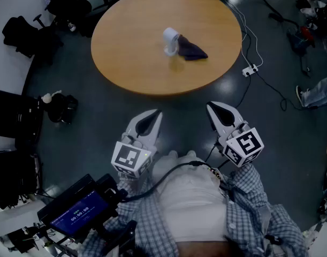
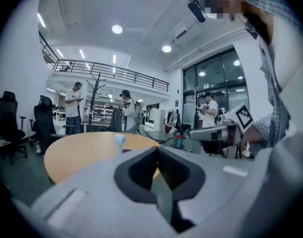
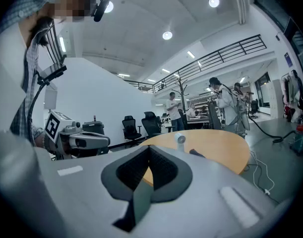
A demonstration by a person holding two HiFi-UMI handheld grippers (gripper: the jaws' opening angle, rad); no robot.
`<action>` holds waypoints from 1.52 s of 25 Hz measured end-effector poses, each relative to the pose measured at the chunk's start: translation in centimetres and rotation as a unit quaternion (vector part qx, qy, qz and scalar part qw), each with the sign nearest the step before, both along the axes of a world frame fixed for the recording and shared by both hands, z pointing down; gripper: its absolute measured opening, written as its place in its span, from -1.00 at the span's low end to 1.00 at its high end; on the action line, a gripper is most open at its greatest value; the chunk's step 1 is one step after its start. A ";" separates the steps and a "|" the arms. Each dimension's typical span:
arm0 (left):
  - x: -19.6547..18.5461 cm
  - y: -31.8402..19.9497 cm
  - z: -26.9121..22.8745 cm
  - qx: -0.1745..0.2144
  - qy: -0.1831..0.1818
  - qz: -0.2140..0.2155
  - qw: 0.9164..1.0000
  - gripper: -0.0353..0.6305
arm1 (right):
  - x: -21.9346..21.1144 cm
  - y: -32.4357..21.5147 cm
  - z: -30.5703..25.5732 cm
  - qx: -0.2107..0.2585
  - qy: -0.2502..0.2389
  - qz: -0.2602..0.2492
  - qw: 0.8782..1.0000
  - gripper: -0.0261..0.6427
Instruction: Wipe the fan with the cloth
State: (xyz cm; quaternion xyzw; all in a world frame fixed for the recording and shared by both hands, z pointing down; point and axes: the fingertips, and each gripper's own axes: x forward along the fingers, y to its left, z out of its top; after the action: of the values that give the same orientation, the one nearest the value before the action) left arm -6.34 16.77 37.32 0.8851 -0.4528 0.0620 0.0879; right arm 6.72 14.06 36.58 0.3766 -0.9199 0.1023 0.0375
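The head view is dim, with a cold blue cast. Ahead of the left gripper and the right gripper, the round table is the brightest surface, lit evenly from overhead. The dark floor round it swallows detail.

Both gripper views are brighter, with strong fisheye bending and black corners. High above the left gripper's jaws, round ceiling lights glare white. A downlight does the same above the right gripper, and the railing bows near the edge. Each gripper's grey body, close to its lens, is soft and out of focus, while the hall beyond is sharper.
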 end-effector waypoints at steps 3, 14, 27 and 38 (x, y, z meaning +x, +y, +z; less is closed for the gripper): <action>0.0 -0.2 -0.4 0.004 0.001 0.001 1.000 -0.89 | 0.1 -0.1 0.0 0.000 0.001 0.000 1.000 -0.91; 0.2 -0.4 -0.5 0.009 0.001 0.000 1.000 -0.89 | 0.2 0.0 -0.1 -0.001 0.001 0.000 1.000 -0.91; 2.2 -1.2 -0.5 0.006 -0.002 -0.025 1.000 -0.89 | 2.9 -1.1 1.2 -0.016 0.000 -0.005 1.000 -0.91; 3.2 0.6 -0.8 0.027 -0.016 -0.045 0.998 -0.89 | 4.7 0.2 1.5 -0.021 -0.006 -0.012 1.000 -0.91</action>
State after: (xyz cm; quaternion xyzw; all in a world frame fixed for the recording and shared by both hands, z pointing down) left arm -3.10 17.35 36.49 0.8647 -0.4951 0.0599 0.0596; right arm 11.46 14.23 38.11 0.3640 -0.9223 0.1233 0.0409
